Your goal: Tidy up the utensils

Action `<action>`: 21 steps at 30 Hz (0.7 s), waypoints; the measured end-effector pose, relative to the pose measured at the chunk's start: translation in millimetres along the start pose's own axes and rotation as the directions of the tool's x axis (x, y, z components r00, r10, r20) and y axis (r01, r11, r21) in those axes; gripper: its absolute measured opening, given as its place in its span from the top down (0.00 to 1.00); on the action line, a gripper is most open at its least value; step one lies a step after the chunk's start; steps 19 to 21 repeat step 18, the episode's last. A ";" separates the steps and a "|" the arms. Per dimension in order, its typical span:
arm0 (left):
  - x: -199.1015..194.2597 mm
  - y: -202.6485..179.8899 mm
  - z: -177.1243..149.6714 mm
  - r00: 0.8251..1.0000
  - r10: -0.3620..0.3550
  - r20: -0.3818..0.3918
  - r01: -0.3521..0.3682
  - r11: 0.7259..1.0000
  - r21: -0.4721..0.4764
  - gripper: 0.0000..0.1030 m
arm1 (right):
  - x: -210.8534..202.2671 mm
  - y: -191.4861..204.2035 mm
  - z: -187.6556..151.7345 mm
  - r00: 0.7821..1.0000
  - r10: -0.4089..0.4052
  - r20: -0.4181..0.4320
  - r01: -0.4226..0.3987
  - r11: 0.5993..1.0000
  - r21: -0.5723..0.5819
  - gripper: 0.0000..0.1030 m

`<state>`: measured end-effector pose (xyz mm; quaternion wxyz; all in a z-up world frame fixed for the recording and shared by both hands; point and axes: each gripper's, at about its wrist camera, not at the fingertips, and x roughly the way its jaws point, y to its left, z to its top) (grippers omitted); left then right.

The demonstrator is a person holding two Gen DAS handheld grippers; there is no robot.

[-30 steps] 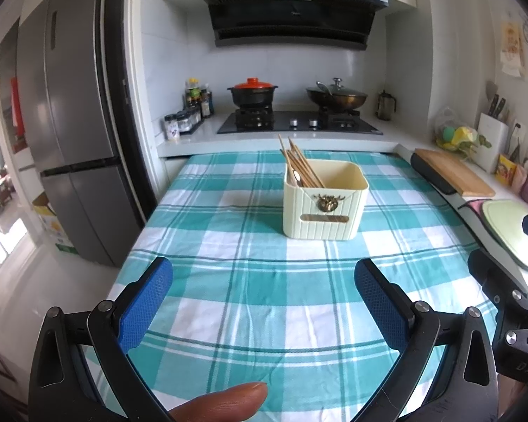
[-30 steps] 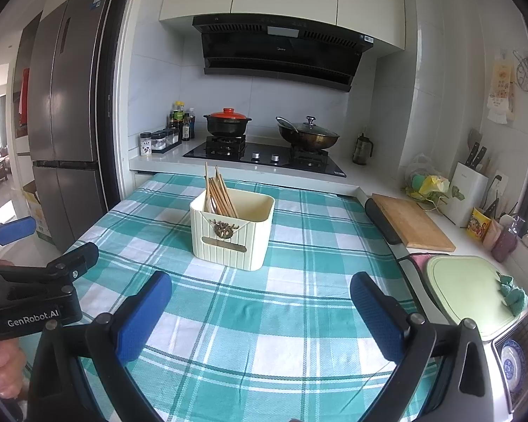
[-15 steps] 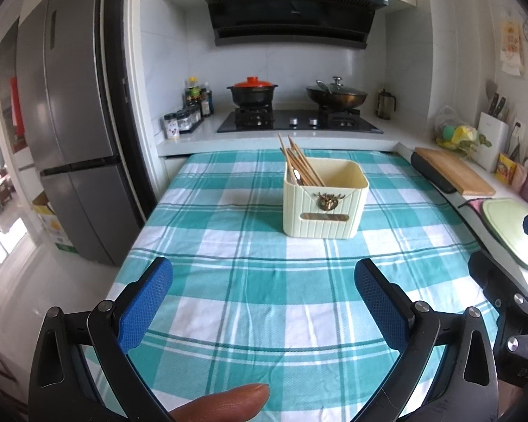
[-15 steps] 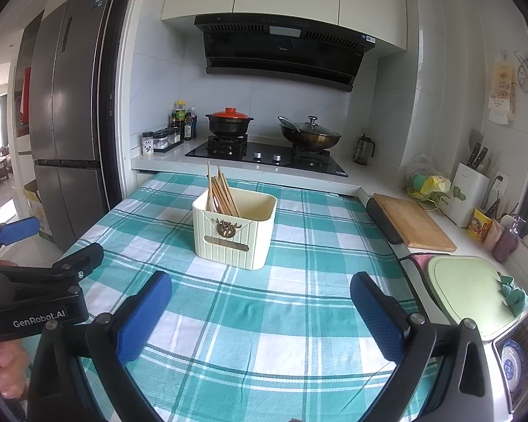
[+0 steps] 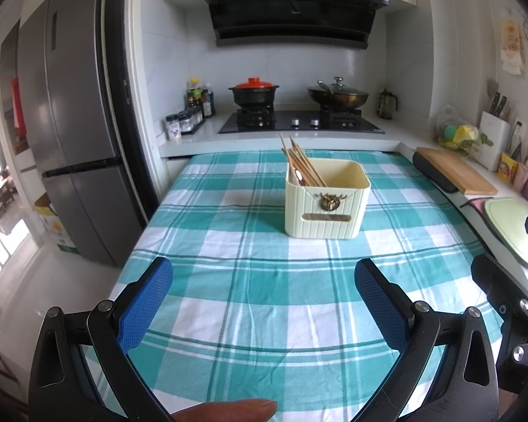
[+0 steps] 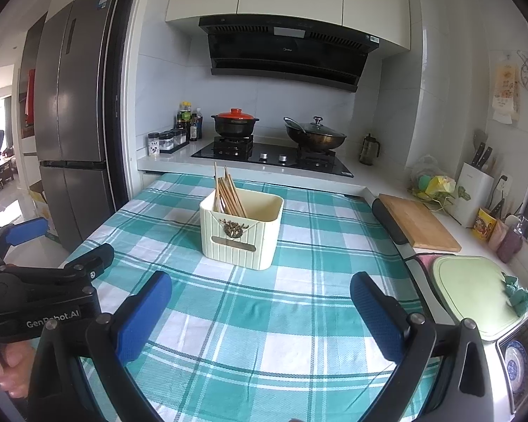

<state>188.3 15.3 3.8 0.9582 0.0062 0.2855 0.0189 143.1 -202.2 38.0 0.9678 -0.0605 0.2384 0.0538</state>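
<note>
Tongs both stand wide apart and empty: left gripper (image 5: 263, 297), right gripper (image 6: 260, 302), blue textured pads over bare checked tablecloth (image 5: 264, 281). Ahead, mid-table with open cloth all round, sits a ribbed cream utensil box (image 5: 327, 201); wooden chopsticks (image 5: 299, 165) lean in its left corner.

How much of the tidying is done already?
Done: the chopsticks and what looks like a spoon stand in the cream holder. In hand: nothing; the left gripper and right gripper are both open and empty. Left: no loose utensils show on the checked tablecloth, so probably little.
</note>
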 end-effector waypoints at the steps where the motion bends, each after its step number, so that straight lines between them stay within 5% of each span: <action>1: 0.2 0.2 -0.6 1.000 0.001 0.000 -0.001 1.000 0.001 0.00 | -0.2 0.2 0.1 1.000 0.002 0.000 -0.002 1.000 0.000 0.00; 21: 0.8 1.2 1.1 1.000 0.000 0.016 0.000 1.000 -0.015 0.00 | 3.6 -3.0 -1.6 1.000 0.001 -0.006 -0.001 1.000 0.008 0.00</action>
